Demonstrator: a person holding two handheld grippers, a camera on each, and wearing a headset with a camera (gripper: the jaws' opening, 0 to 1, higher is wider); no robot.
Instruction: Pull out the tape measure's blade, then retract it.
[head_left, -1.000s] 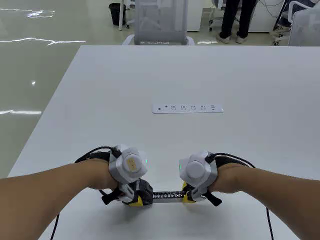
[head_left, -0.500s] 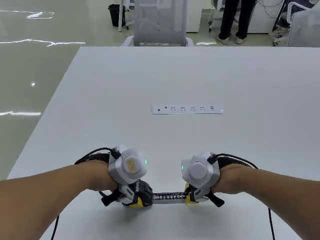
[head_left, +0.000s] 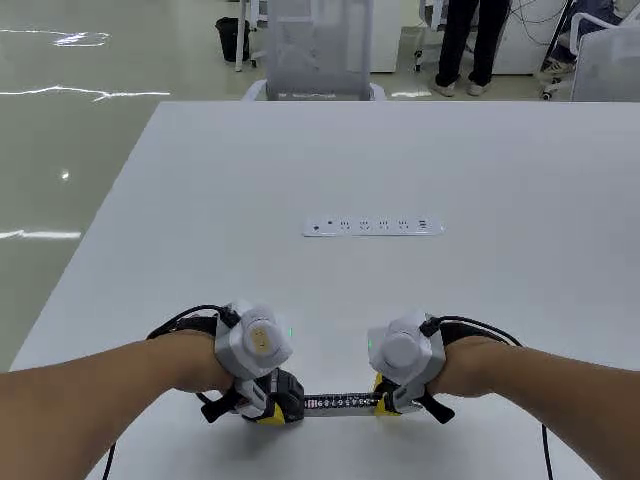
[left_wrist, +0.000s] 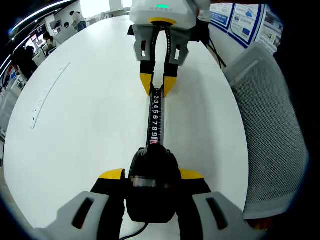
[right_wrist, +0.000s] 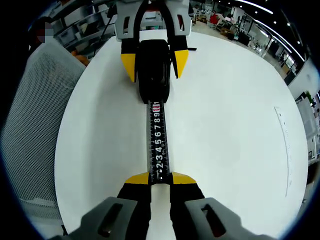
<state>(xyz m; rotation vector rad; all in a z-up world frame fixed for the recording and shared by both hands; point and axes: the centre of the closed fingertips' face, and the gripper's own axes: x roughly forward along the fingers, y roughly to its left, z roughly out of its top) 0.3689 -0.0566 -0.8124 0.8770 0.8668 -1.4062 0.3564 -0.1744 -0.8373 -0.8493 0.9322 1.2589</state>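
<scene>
Clamped tight, the left claw (left_wrist: 152, 175) has the black tape measure (left_wrist: 152, 192) squeezed between its yellow pads, right at the near edge of the white table (head_left: 200, 180). Facing it, the right claw (right_wrist: 160, 178) is pinched shut on the tip of the blade (right_wrist: 158, 140). The blade runs straight and flat from one claw to the other, low over the tabletop, with the numbers one to nine on show.

Black cables (head_left: 185, 314) loop off the back of both claws, beside the person's bare forearms (head_left: 80, 390), which come in from the bottom corners of the head view. In the left gripper view, a grey mesh chair (left_wrist: 272, 130) sits close to the table edge just behind the right claw.

Out towards the middle of the table lies a white power strip (head_left: 373, 226). It lies flat, crosswise, and well apart from the claws and the tape.

At the far edge, a pale chair back (head_left: 318, 45) stands against the table. Beyond that is a glossy floor (head_left: 60, 120), with a dark bin (head_left: 231, 25) to the left of the chair. To the right are the legs of a standing person (head_left: 478, 40) and another mesh chair (head_left: 610, 55) in the far corner.
</scene>
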